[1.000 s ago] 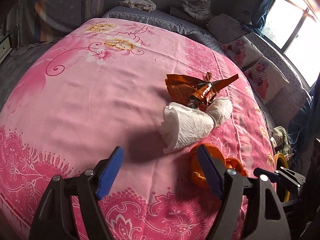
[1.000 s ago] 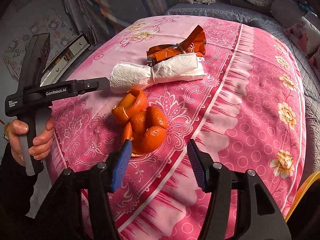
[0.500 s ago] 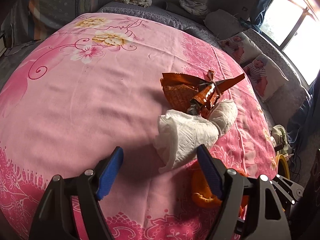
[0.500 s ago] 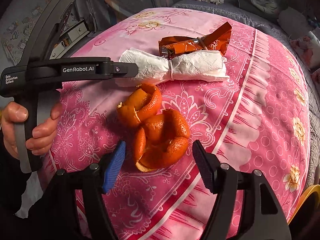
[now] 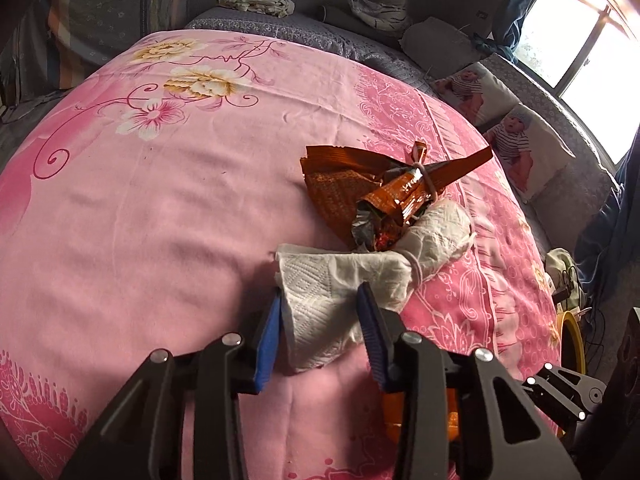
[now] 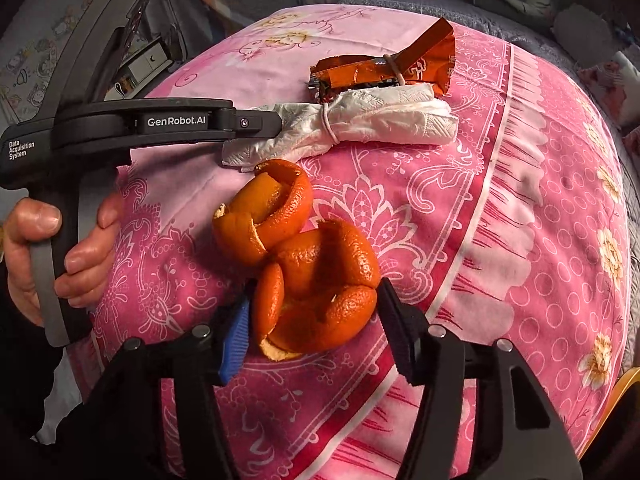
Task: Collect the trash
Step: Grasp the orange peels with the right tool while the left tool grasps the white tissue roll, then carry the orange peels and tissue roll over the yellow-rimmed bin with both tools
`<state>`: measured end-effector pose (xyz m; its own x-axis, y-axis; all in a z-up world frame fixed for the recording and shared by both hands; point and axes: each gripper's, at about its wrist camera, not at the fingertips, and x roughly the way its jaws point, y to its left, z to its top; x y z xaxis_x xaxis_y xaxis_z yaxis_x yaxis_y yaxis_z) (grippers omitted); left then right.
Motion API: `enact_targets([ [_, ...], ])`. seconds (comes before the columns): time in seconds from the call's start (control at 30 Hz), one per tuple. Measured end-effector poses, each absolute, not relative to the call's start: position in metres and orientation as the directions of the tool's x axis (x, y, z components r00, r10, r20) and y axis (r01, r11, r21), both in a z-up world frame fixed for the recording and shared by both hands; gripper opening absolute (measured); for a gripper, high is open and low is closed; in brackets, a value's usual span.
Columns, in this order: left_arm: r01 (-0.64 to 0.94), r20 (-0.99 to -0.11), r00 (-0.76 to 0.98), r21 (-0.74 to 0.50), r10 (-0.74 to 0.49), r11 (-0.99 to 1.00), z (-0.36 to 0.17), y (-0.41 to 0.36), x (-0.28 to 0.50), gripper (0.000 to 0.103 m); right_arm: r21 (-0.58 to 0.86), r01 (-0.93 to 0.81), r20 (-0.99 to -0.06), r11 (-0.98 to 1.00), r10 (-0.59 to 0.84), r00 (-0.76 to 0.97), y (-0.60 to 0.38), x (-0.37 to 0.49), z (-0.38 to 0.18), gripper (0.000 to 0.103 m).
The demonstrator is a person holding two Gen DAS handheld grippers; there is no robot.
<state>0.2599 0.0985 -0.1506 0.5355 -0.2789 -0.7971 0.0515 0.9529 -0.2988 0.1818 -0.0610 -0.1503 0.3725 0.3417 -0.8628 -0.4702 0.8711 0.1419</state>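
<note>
Closing on both pieces at once; left gripper (image 5: 320,320) jaws just narrowed, pinching tissue bundle (image 5: 352,284) on bed (image 5: 160,220); right gripper (image 6: 312,328) jaws just closing, hugging orange peel (image 6: 312,272); orange wrapper (image 5: 372,192) untouched; nothing lifted or binned yet.

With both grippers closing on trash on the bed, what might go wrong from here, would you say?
1. The left gripper pinches only the loose end of the tissue bundle; it may tear or slip out.
2. The orange peel between the right gripper fingers is curled and split; a piece may drop onto the pink sheet.
</note>
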Motion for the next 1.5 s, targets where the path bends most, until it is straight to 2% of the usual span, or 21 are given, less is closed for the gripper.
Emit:
enact_targets([
  [0.07,0.053,-0.797,0.542,-0.284,-0.267,0.957,-0.15,0.096,0.259,0.032,0.143,-0.467,-0.863,0.873,0.341,0.373,-0.062,0.182,-0.151,0.05],
  [0.2,0.047,-0.794,0.553,-0.273,-0.253,0.961,-0.149,0.096,0.256,0.021,0.163,-0.461,-0.861,0.873,0.353,0.366,-0.067,0.182,-0.15,0.045],
  [0.37,0.038,-0.79,0.558,-0.282,-0.255,0.959,-0.144,0.099,0.252,0.016,0.175,-0.46,-0.857,0.87,0.365,0.364,-0.071,0.176,-0.147,0.037],
  [0.47,0.038,-0.786,0.563,-0.282,-0.254,0.959,-0.14,0.099,0.248,0.014,0.19,-0.456,-0.851,0.869,0.378,0.365,-0.075,0.172,-0.142,0.035],
  [0.7,0.041,-0.774,0.578,-0.29,-0.26,0.956,-0.128,0.102,0.237,0.009,0.201,-0.45,-0.825,0.87,0.398,0.401,-0.087,0.16,-0.124,0.034],
  [1.07,0.052,-0.751,0.603,-0.297,-0.267,0.954,-0.111,0.107,0.213,0.007,0.219,-0.423,-0.805,0.879,0.408,0.43,-0.113,0.147,-0.111,0.034],
  [1.5,0.127,-0.704,0.625,-0.333,-0.336,0.934,-0.083,0.091,0.185,0.005,0.242,-0.334,-0.796,0.911,0.383,0.469,-0.155,0.145,-0.107,0.034],
])
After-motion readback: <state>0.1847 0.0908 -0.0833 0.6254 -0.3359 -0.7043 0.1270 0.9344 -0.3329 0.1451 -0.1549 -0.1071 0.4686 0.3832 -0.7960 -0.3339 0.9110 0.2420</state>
